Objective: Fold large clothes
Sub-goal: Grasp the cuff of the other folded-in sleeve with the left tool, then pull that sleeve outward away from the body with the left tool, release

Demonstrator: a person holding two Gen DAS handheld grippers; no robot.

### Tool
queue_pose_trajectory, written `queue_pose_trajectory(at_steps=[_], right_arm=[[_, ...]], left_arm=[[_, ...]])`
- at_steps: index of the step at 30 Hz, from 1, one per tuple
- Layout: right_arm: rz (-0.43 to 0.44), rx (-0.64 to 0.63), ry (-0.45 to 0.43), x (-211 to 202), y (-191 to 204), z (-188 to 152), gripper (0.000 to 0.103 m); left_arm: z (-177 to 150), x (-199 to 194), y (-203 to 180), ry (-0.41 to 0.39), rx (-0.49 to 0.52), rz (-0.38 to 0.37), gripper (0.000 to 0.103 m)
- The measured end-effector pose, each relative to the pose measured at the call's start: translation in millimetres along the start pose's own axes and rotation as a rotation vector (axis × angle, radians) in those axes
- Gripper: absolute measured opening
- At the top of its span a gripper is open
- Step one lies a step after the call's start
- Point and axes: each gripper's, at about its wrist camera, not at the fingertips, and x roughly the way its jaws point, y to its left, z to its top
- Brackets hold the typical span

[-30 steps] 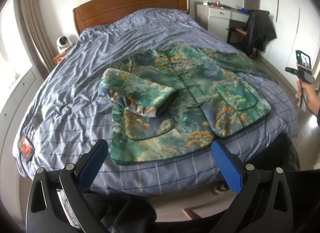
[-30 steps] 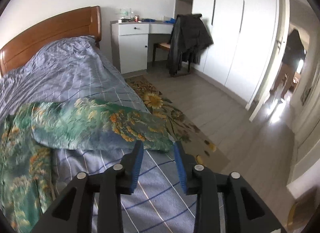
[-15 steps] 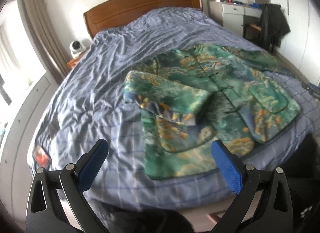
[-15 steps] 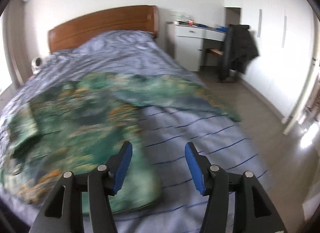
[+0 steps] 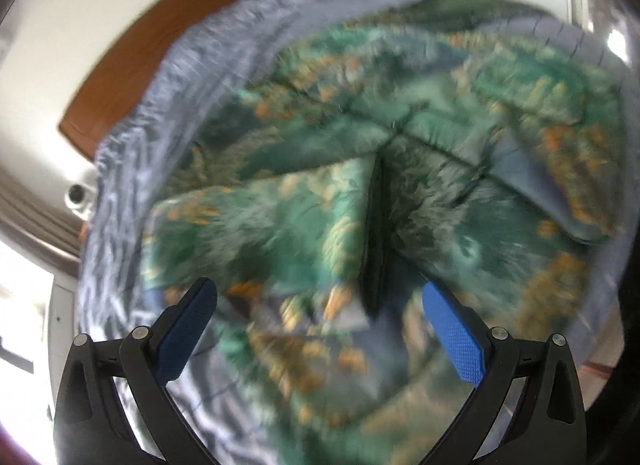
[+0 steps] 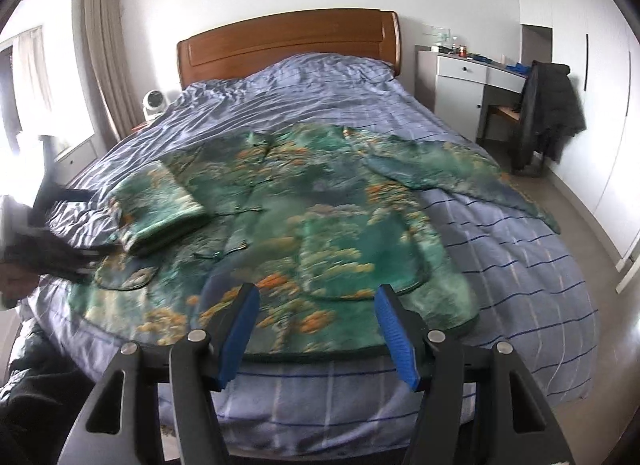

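Observation:
A green and orange patterned jacket (image 6: 320,205) lies face up on the bed. Its left sleeve (image 6: 160,201) is folded in over the body; its right sleeve (image 6: 460,169) stretches out toward the bed's right edge. My right gripper (image 6: 316,329) is open and empty above the jacket's lower hem. My left gripper (image 5: 320,325) is open and empty, close over the folded sleeve (image 5: 260,225); that view is blurred. The left gripper also shows dimly at the left edge of the right wrist view (image 6: 48,233).
The bed (image 6: 520,265) has a blue striped cover and a wooden headboard (image 6: 288,45). A white desk (image 6: 468,85) and a chair draped with a dark coat (image 6: 548,113) stand to the right. A small fan (image 6: 154,103) sits left of the bed.
My left gripper has dropped in close over the folded sleeve and tilted. My right gripper has swung left to face the whole jacket and opened wider.

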Motion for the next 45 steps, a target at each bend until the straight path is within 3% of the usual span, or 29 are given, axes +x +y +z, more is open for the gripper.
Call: queue_pose_trajectory(at_steps=[5,6,7,8,9,12,18,22,29,33,37,42,45], right_arm=[[-0.009,-0.03,-0.013,-14.5,7.9,-4.0,0.062],[-0.012,-0.036,-0.016,-16.8,8.9,-5.6,0.062],[-0.011,-0.039,-0.017,-18.3,9.2,-6.8,0.062],[-0.006,-0.038,-0.013,-18.7,9.4,-8.5,0.062],[0.0,-0.037,-0.009,-18.3,10.0,-10.2,0.062],[0.009,-0.046,-0.001,-16.0,14.5,-12.1,0.062],[0.014,-0.096,-0.015,-17.6,26.3,-12.9,0.062],[0.019,-0.093,-0.011,-16.0,28.3,-14.8,0.062],[0.032,-0.137,-0.014,-16.1,41.9,-14.1,0.062],[0.035,-0.164,-0.015,-18.3,48.4,-13.4,0.062],[0.024,-0.164,-0.02,-22.4,46.9,-13.4,0.062],[0.017,-0.131,-0.005,-20.8,37.9,-13.1,0.062],[0.021,-0.115,0.019,-13.6,36.0,-10.5,0.062]], left_arm=[[4.4,56.1,9.6,0.113,-0.01,-0.079,0.101],[2.1,58.9,12.7,0.123,-0.027,-0.117,0.086],[-0.6,59.4,15.8,0.13,-0.046,-0.158,0.062],[-2.9,57.9,19.1,0.136,-0.068,-0.2,0.047],[-2.5,55.0,20.2,0.134,-0.081,-0.215,0.017],[-7.3,28.7,33.6,0.081,-0.138,-0.197,0.014],[-35.7,-46.1,126.7,-0.076,-0.451,-0.166,0.014],[-82.7,-92.7,207.9,-0.148,-0.694,-0.037,0.014],[-181.1,-83.6,289.1,-0.045,-0.968,0.163,0.017],[-226.9,-59.3,301.4,0.051,-1.063,0.262,0.028],[-256.3,-49.7,292.5,0.102,-1.109,0.348,0.061],[-244.4,-66.0,252.4,0.057,-1.053,0.37,0.085],[-220.4,-85.9,217.5,-0.031,-1.0,0.357,0.099]])
